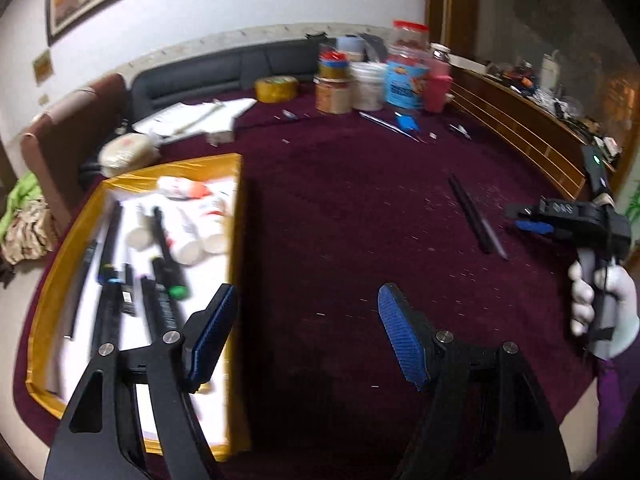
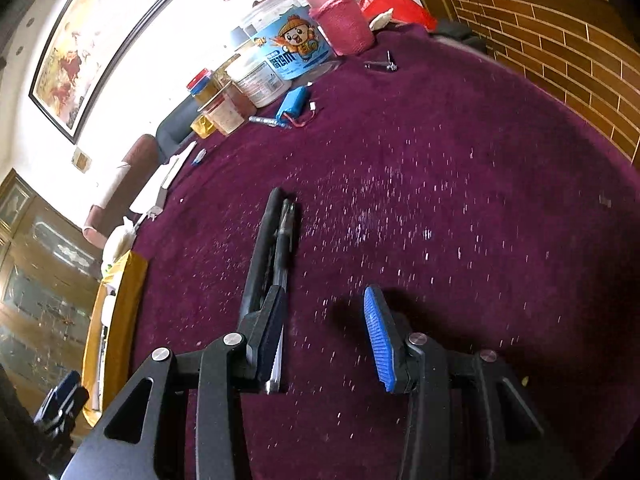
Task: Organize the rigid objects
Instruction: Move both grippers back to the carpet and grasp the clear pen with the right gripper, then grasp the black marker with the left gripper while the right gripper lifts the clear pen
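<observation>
Right gripper (image 2: pixel 324 336) hangs spread & empty over the maroon counter (image 2: pixel 460 200), its left finger just over the near end of two dark pens (image 2: pixel 276 236) lying side by side. Left gripper (image 1: pixel 304 336) spread too, empty, beside the gold-rimmed tray (image 1: pixel 236 216) w/ pens & tubes already in. Step, prob.: fetching the last pens. Next: shift left to straddle them, drop, pinch.

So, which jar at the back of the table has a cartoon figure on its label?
The big blue jar with the red lid, beside the pink cup. The smaller jars show no cartoon.
</observation>
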`<state>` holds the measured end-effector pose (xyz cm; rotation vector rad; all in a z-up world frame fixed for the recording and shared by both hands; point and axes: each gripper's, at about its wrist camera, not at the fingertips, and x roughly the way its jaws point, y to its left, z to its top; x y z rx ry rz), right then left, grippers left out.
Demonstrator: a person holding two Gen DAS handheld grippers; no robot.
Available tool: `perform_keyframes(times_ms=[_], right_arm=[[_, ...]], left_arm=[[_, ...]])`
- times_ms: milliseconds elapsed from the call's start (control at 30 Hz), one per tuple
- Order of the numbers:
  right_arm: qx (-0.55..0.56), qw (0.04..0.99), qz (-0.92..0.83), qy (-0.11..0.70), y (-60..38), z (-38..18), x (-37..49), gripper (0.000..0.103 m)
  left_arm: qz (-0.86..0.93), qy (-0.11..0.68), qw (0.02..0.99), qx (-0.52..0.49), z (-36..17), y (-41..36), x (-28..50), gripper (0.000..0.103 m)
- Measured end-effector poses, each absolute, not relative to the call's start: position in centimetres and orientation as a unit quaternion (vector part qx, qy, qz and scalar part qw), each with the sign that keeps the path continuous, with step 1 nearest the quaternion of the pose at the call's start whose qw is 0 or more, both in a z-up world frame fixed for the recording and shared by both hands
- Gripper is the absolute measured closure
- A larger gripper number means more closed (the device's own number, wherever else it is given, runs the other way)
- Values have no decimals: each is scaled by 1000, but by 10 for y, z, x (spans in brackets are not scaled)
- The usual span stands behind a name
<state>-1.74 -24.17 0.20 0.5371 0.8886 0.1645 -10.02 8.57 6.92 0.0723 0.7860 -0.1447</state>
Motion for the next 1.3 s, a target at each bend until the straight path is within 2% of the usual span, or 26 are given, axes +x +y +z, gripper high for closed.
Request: perform_keyframes(times_ms=[200,433,533,567,633,700,1033,1233,1267,1300], right_arm=[[199,878,90,426,-220,8,-3,67],[64,895,53,438,-180,5,6,66],[39,896,35,441,-176,5,13,68],[36,897,30,440,-177,5,15,72],[32,899,26,437,-180,5,20,79],[29,901,20,433,-184,5,22,95],[138,895,-10,423,-243,2,20,95],[130,899,-14,418,-240,1,18,95],[133,899,-13,418,-240,1,19,95],[138,898,-11,417,-242,1,19,95]], left_arm=[[-103,400,910,45,63,61,-99,31],[-117,416,901,43,60,43,-87,31],[-133,420,897,49,59,28,-78,31],[-143,423,893,48,58,21,-74,31],[-160,432,886,49,56,8,-65,31],[-172,438,881,50,54,-2,-59,31],[-202,465,860,66,29,-68,-9,31],[-203,441,866,118,9,-110,24,32],[-210,426,870,133,10,-115,23,35],[-215,418,871,143,10,-117,23,53]])
